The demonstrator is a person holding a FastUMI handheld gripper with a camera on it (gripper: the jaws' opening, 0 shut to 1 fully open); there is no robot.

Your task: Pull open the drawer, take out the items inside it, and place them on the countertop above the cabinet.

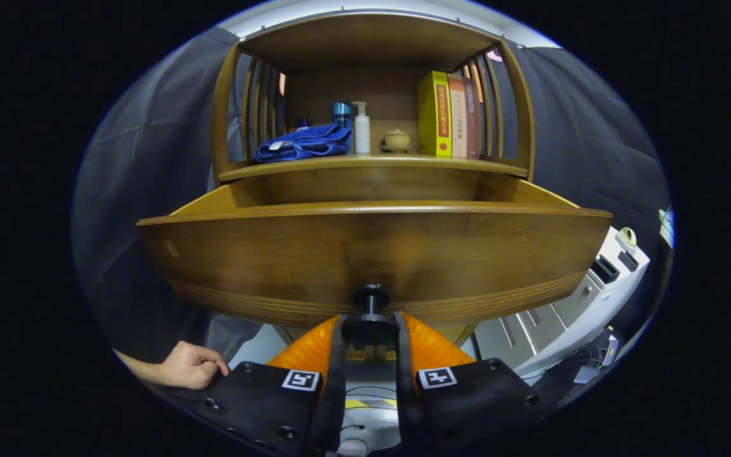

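Note:
A wooden drawer (372,254) stands pulled out of the cabinet, its broad front panel just ahead of my fingers. Its dark round knob (370,320) sits between my fingertips, and my gripper (370,331) is shut on it. The drawer's inside is hidden behind the front panel. Above the drawer runs the countertop (378,164), a wooden shelf with slatted sides. On it lie a folded blue cloth (305,143), a blue cup (341,114), a white pump bottle (362,129), a small lidded pot (397,139) and three upright books (451,114).
A person's hand (191,365) rests low beside my left finger. A white appliance with drawers (578,298) stands low to the right of the cabinet. Dark cloth walls hang on both sides behind the cabinet.

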